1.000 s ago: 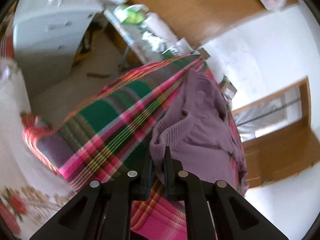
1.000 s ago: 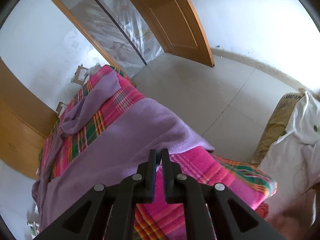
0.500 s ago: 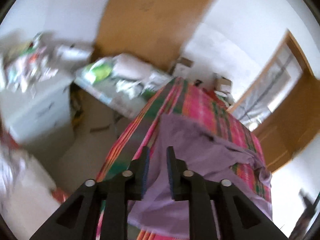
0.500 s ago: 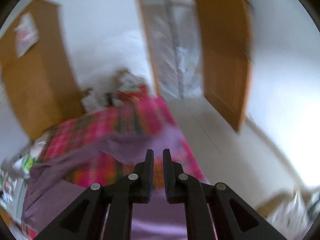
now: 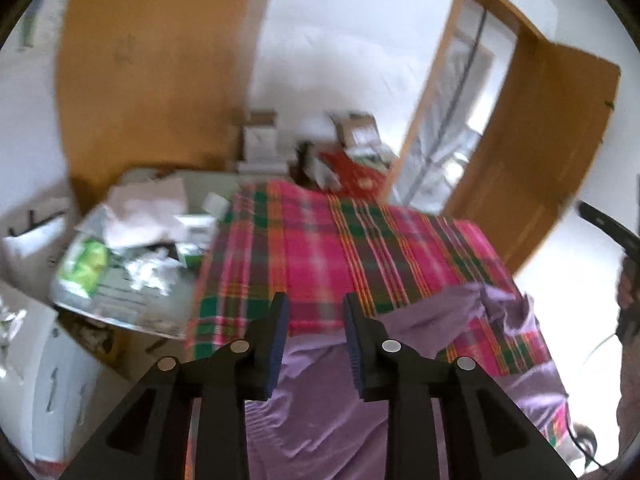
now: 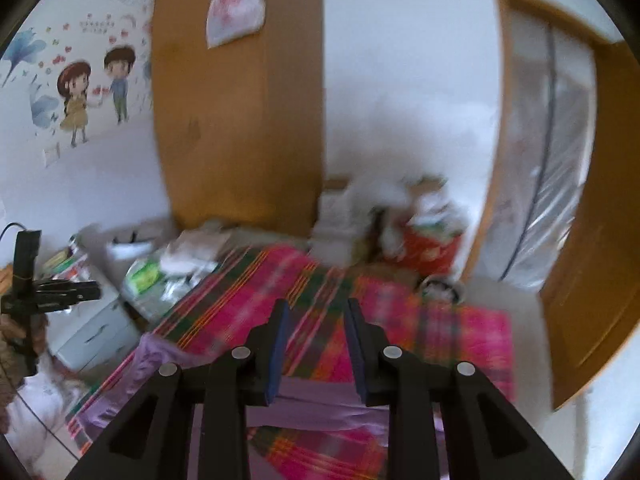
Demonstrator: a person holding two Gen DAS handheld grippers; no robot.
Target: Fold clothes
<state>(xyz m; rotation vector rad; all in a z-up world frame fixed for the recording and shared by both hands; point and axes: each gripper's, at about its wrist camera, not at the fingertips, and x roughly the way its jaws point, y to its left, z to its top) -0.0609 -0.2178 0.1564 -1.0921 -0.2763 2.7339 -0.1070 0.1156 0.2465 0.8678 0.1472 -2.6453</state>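
Observation:
A purple garment [image 5: 320,408] lies on the near part of a table under a pink and green plaid cloth [image 5: 320,248]. One fold of the garment runs off to the right [image 5: 500,304]. My left gripper [image 5: 316,304] is open above the garment's far edge, nothing between its fingers. In the right wrist view the purple garment [image 6: 316,404] lies below the fingers and a bunched part sits at the left [image 6: 152,352]. My right gripper [image 6: 314,308] is open too, over the plaid cloth [image 6: 460,332]. Both views are blurred.
A low table with papers and a green packet [image 5: 84,268] stands left of the plaid table. Boxes and a red bag [image 5: 352,172] crowd the far end. A wooden wardrobe [image 6: 240,100] and an open wooden door [image 5: 540,152] line the back wall. A white cabinet [image 6: 92,332] stands at left.
Both grippers were shut on the purple garment and are now open and empty. Both cameras swung up towards the far wall, and the garment now lies folded on the table.

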